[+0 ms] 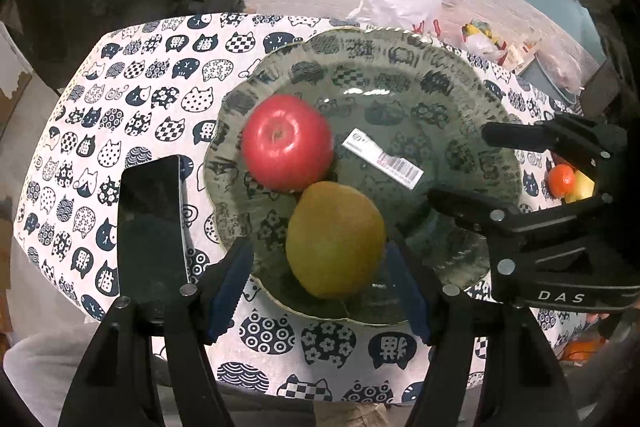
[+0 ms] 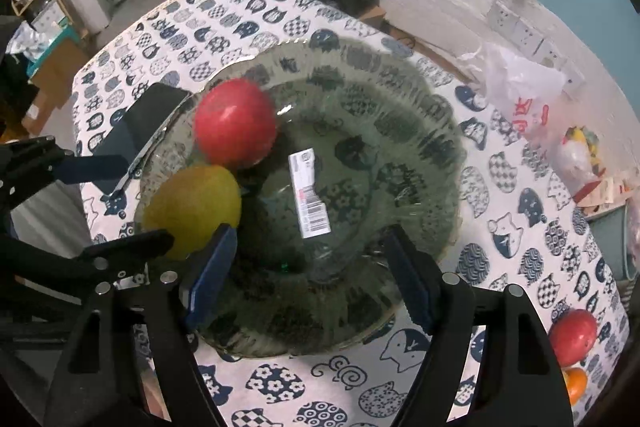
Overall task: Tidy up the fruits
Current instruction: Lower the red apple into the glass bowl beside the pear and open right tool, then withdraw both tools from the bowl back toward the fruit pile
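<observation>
Left claw straddles yellow pear, pads apart; right claw open, empty; red apple at eleven; glass plate on cat-print cloth.

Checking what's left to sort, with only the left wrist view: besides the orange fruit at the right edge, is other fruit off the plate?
Observer: Yes. A red fruit lies on the tablecloth next to the orange fruit, outside the plate.
Operator: Are the right tongs carrying anything?
Observer: No. Seen along them, the right tongs stand open, with only bare plate between them.
</observation>
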{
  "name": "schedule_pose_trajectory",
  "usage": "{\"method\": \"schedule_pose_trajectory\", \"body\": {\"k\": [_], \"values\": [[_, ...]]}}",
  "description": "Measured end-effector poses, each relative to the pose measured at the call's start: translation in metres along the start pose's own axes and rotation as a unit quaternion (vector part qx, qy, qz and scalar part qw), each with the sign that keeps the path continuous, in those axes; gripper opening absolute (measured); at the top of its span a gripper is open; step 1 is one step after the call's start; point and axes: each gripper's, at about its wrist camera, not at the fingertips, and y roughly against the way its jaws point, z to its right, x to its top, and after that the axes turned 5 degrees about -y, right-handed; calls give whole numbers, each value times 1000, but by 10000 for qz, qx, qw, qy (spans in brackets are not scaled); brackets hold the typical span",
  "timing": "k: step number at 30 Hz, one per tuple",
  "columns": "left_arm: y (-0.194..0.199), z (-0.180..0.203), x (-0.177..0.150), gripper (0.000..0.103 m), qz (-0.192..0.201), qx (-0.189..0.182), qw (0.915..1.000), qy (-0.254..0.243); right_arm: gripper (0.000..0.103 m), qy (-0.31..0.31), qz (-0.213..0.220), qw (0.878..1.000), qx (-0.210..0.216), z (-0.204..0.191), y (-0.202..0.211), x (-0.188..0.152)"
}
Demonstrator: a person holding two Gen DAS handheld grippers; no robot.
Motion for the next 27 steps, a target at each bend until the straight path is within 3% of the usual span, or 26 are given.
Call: {"method": "schedule_pose_trajectory", "body": {"k": [16, 27], "values": [[23, 26, 11, 75, 410, -158, 9990, -38, 78, -438, 396, 9982, -96, 31, 50, -13], [28, 68, 22, 78, 438, -340, 9982, -236, 78, -1087, 507, 9921, -369, 86, 90, -46]]}}
